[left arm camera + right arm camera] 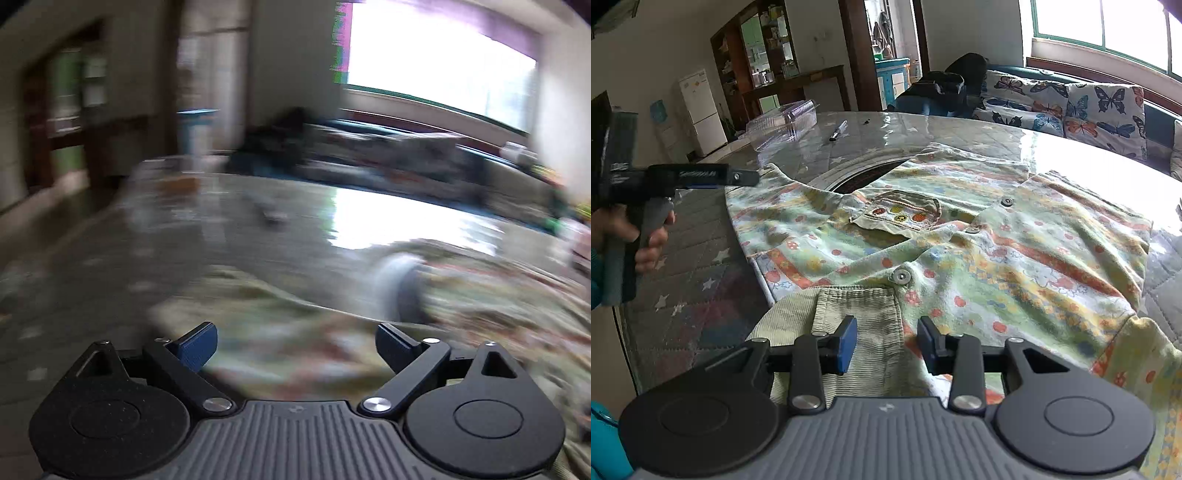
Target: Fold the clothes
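A child's pastel patterned shirt (979, 251) with snap buttons and a small chest pocket (901, 214) lies spread on the table. My right gripper (888, 343) hovers at its near edge. Its jaws stand apart over a green corduroy cuff (864, 310), and the blue pads do not press on the cloth. A hand holds my left gripper (746, 178) above the shirt's far left corner. The left wrist view is badly blurred: my left gripper (297, 343) is wide open with nothing between its fingers, and the shirt (480, 314) lies below it.
The table (701, 277) has a star-patterned quilted cover under glass. A clear plastic box (783, 123) and a pen (837, 131) lie at its far side. Behind stand a butterfly-print sofa (1071, 107) with dark clothes (938, 92) on it.
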Tool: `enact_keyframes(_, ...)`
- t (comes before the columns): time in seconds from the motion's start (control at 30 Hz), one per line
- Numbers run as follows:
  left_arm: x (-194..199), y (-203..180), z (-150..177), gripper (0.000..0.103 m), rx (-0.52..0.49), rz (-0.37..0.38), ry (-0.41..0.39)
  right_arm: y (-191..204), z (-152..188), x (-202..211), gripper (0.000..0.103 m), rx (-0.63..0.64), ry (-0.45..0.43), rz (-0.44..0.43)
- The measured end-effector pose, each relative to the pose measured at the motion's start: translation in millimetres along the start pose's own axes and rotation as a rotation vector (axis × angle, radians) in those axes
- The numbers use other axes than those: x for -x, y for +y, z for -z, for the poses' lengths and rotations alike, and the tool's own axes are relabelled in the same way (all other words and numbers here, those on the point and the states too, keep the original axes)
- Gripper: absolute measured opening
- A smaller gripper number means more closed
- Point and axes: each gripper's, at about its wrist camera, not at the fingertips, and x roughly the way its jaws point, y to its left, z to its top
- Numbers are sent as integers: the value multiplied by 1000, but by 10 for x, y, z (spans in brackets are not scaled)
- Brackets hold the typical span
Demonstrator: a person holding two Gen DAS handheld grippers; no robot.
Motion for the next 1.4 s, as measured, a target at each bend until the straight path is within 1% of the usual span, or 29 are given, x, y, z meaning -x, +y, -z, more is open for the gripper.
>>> enact_keyframes(0.07,-101,209,-42,92,73,-76,1,4,-5,-2,36,-1,0,2)
enact_keyframes(0.13,-191,383,-77,87,117,-134,19,6,-4,-5,37,-2,2,2)
enact_keyframes(0.17,-235,441,-87,86,130,-151,26,8,-3,-7,37,-2,2,2)
enact_keyframes(0.27,-365,577,-102,84,166,-183,47,12,-3,-2,37,-4,3,2)
enact_keyframes(0.37,-439,628,-73,75,183,-183,67,12,-4,1,37,-7,3,2)
enact_keyframes(0.43,-475,623,-67,72,174,-193,67,9,-8,-4,37,-8,3,2)
enact_keyframes(0.5,-499,610,-75,62,164,-206,60,8,-9,-9,37,-9,3,2)
enact_keyframes(0.53,-506,606,-77,59,164,-212,57,7,-7,-11,37,-10,3,2)
enact_keyframes(0.57,-512,602,-80,53,165,-217,55,8,-7,-13,37,-11,2,2)
enact_keyframes(0.63,-520,589,-86,48,163,-217,53,8,-7,-14,37,-14,1,3)
enact_keyframes(0.7,-522,570,-94,31,158,-205,54,12,-4,-8,37,-16,-3,4)
enact_keyframes(0.73,-522,561,-98,26,156,-199,54,14,-4,2,37,-16,-7,4)
enact_keyframes(0.77,-516,545,-108,17,165,-184,57,15,-6,12,37,-16,-10,4)
enact_keyframes(0.8,-513,539,-116,13,180,-174,59,17,-6,23,37,-15,-13,5)
enact_keyframes(0.87,-465,515,-142,11,202,-137,56,15,-10,49,37,-15,-21,7)
enact_keyframes(0.97,-373,468,-191,10,235,-71,48,-6,-12,78,37,-21,-32,13)
enact_keyframes(1.17,-96,254,-352,9,267,126,22,-53,-17,139,37,-38,-56,21)
enact_keyframes(1.4,245,-369,-449,9,196,389,16,-139,-7,218,37,-62,-84,38)
